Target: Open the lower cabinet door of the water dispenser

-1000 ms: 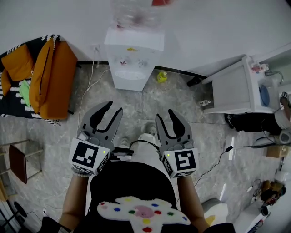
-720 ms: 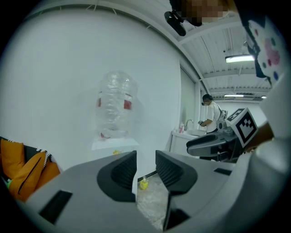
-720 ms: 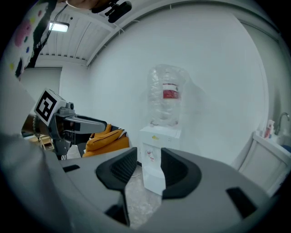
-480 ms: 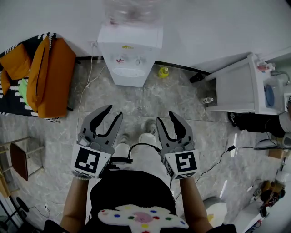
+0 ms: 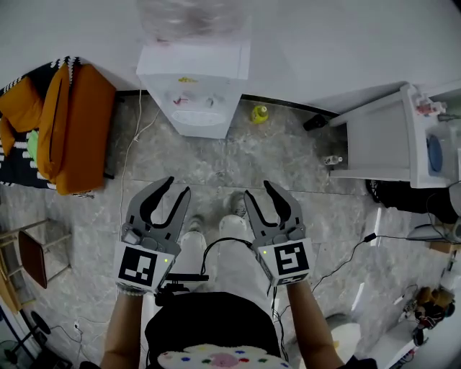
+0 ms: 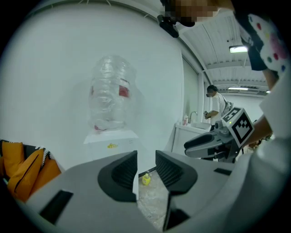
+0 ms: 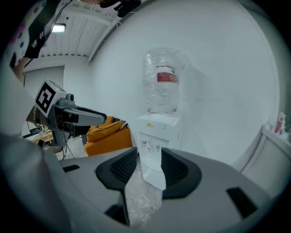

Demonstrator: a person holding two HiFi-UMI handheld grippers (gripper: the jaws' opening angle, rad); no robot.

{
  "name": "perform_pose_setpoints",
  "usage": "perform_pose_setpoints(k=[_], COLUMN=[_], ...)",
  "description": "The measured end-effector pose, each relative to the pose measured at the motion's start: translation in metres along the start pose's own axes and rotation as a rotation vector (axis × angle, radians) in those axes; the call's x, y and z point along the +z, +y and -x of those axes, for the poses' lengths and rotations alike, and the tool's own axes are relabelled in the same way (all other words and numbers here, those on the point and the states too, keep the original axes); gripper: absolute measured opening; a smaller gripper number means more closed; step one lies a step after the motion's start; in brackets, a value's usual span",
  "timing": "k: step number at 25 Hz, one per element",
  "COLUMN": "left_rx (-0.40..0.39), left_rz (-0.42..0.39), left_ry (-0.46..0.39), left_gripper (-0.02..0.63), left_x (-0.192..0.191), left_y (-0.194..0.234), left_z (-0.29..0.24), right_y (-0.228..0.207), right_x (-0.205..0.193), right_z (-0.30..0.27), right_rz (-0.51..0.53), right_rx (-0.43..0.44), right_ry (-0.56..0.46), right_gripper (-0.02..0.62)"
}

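Against the wall (image 5: 338,43) at the top of the head view stands the dispenser (image 5: 193,86), with a clear bottle (image 5: 189,18) upside down on it. It is well apart from both grippers. From so steep an angle, this view gives mostly its top and tap panel.

The right gripper view alone shows the front squarely: two taps (image 7: 150,144) and, below them, the lower door (image 7: 153,173), white and closed as far as can be told. The door is seen far off through the gap between that gripper's jaws. The right gripper (image 5: 258,189) is released, its jaws apart with nothing in them. The left gripper (image 5: 178,186) is released too, with empty jaws.

The left gripper view catches the dispenser only off to one side. It adds what the head view lacks: a person (image 6: 213,102) standing far off by a counter (image 6: 188,132), and ceiling lights (image 6: 238,48). Each gripper view also shows the other gripper from the side.

The floor (image 5: 216,162) is grey marbled tile. On it lie a small yellow item (image 5: 259,114) beside the dispenser's base and a cord (image 5: 137,140) trailing from the wall. An orange sofa (image 5: 83,126) sits to the dispenser's left in the head view and the counter to its right, with cables and clutter beyond.
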State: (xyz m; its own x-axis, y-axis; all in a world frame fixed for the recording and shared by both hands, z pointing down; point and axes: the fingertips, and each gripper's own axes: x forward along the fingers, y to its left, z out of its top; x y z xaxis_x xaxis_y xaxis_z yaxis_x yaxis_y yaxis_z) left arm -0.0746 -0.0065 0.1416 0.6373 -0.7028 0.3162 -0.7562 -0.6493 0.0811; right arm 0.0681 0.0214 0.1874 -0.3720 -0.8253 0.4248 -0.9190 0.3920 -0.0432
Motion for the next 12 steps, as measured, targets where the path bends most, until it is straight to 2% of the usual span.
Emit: perform_pose_setpoints(k=[5, 12], left_rx=[0.042, 0.038], left_rz=[0.043, 0.026], left_ry=[0.003, 0.065], left_gripper=[0.129, 0.129], left_x=[-0.007, -0.039], left_y=[0.003, 0.001], left_z=[-0.021, -0.055], right_y=[-0.019, -0.054], right_x=[-0.012, -0.046], right_z=[-0.019, -0.048], right_rz=[0.002, -0.010], right_rx=[0.036, 0.049], right_ry=[0.020, 0.060], right_gripper=[0.153, 0.152])
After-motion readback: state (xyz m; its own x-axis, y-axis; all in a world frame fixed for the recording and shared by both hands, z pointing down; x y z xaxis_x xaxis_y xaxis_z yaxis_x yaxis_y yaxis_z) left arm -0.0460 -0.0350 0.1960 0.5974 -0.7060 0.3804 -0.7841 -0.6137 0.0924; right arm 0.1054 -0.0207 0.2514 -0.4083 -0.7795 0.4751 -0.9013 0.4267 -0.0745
